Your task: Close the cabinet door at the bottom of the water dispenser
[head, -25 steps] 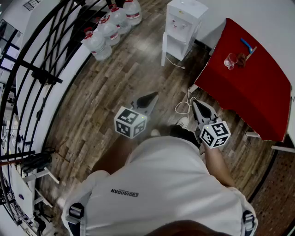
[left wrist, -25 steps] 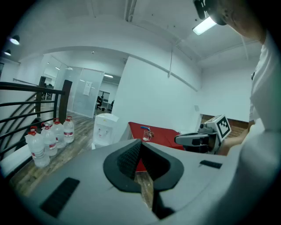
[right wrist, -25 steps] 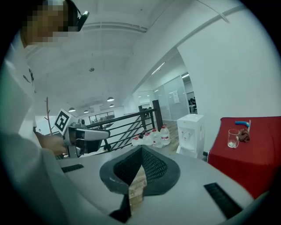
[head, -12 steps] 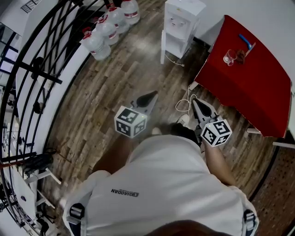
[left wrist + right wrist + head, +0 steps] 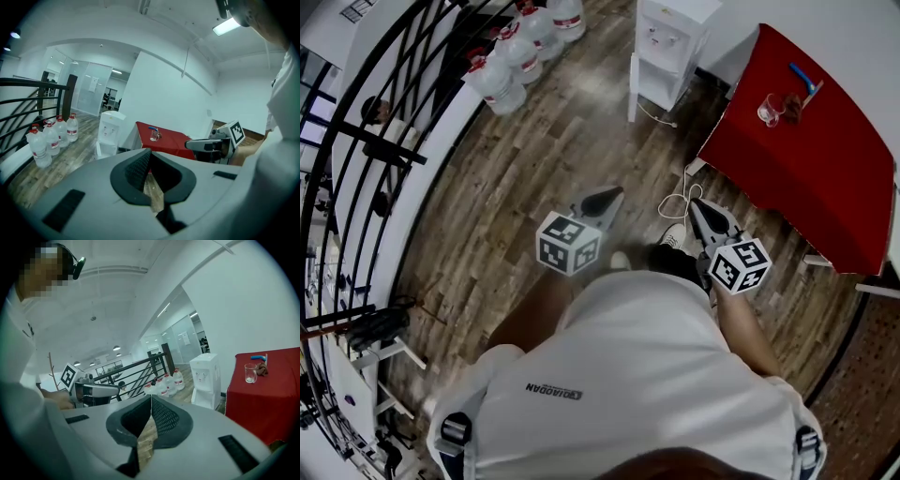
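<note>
Remaining closed and empty, the left tool [image 5: 609, 194] and right tool [image 5: 697, 206] are still carried well apart from the white plastic water dispenser [image 5: 673, 28], whose lower cabinet door [image 5: 633, 89] is left open.

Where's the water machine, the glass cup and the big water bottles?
water dispenser [image 5: 666, 42], head view, its white front.
glass cup [image 5: 250, 373], right gripper view, its clear side.
water bottles [image 5: 501, 91], head view, the nearest bottle's body.
</note>
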The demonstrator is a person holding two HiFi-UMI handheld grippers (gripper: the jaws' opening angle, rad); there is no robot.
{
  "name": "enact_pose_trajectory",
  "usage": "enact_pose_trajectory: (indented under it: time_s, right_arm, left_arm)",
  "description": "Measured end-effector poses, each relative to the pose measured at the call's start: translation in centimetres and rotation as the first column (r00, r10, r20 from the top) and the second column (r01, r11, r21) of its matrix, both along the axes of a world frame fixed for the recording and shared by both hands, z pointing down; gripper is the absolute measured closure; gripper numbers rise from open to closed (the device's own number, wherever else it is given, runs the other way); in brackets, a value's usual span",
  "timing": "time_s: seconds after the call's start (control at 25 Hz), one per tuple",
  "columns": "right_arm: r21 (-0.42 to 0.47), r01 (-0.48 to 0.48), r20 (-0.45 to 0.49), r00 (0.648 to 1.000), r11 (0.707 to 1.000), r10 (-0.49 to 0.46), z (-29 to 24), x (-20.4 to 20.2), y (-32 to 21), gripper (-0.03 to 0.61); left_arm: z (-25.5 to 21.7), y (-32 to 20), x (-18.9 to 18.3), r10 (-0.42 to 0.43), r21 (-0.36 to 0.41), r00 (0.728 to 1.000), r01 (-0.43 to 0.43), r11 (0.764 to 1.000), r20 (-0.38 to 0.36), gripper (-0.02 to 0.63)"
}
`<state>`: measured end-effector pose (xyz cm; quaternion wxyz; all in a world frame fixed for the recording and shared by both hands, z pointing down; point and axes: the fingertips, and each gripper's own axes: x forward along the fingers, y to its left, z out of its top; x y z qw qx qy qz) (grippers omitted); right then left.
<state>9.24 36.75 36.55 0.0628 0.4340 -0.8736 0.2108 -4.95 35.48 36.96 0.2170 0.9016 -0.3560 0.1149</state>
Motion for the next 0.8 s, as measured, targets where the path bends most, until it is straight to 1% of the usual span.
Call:
enact_pose_trajectory:
  time_s: [0.08,0.32,0.52,0.64,0.8]
  right_arm:
    - [-0.001,0.004,-0.004,1.000,1.000,-0.004,0.2,0.0,0.1,0.555]
    - [-0.019,0.012,-0.010,1.000,1.000,-0.012,0.7,-0.1,0.2,0.555]
    - [-0.037,0.016,-0.007,1.000,0.999,-0.016,1.3,0.1,-0.5,0.555]
    - [-0.046,0.018,-0.001,1.000,0.999,-0.018,1.6,0.5,-1.7,0.555]
    - [-0.045,0.016,0.011,1.000,0.999,-0.015,1.8,1.1,-4.0,0.555]
  left_arm:
    - [0.0,-0.1,-0.1,-0.001,0.008,1.000,0.001,1.000,0.006,0.617]
    - [-0.2,-0.2,-0.1,-0.008,0.019,1.000,0.008,1.000,-0.007,0.617]
    - [0.7,-0.3,0.1,-0.015,-0.005,1.000,0.015,1.000,-0.008,0.617]
    - [0.9,-1.5,0.3,-0.023,-0.013,1.000,0.023,1.000,-0.001,0.617]
    - [0.5,-3.8,0.6,-0.031,-0.006,1.000,0.031,0.999,0.003,0.617]
